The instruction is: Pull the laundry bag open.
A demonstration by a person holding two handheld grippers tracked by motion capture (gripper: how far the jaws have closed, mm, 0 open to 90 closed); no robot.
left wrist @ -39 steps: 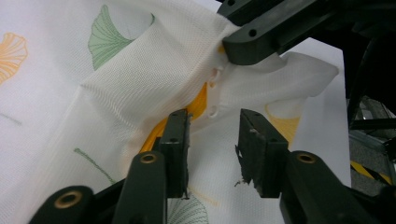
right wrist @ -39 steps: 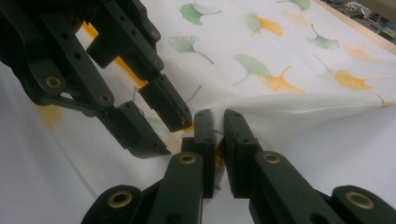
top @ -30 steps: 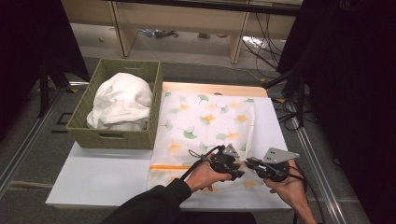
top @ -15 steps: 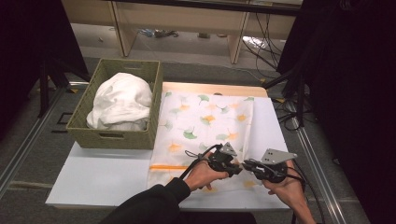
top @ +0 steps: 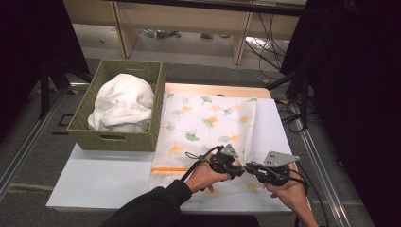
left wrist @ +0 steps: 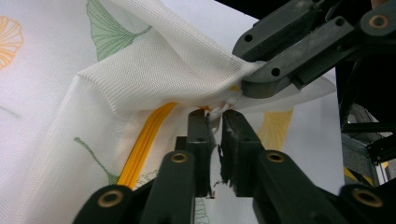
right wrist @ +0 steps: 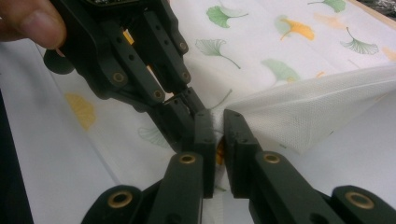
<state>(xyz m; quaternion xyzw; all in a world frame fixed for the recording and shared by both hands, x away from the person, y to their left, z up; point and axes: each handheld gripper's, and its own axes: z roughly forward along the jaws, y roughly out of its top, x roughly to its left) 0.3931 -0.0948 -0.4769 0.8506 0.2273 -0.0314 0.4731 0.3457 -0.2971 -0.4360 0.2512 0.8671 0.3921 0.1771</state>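
**Both grippers pinched tight, tip to tip**

Your left gripper (top: 238, 169) has just been closing, jaws now nipped together on cloth. Your right gripper (top: 250, 166) is clamped too, meeting it nose to nose. Both forearms enter from below.

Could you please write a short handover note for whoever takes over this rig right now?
Left gripper: jaws have just been closing, now shut on the zipper end of the mesh laundry bag.
Right gripper: shut on the bag's fabric beside the zipper, lifting a fold off the table.
Things: the bag lies flat on the table; its orange zipper runs along the near edge. White laundry sits in the green basket, left of the bag.
Done: both grips set.
Left: probably open the zipper, then load the laundry.
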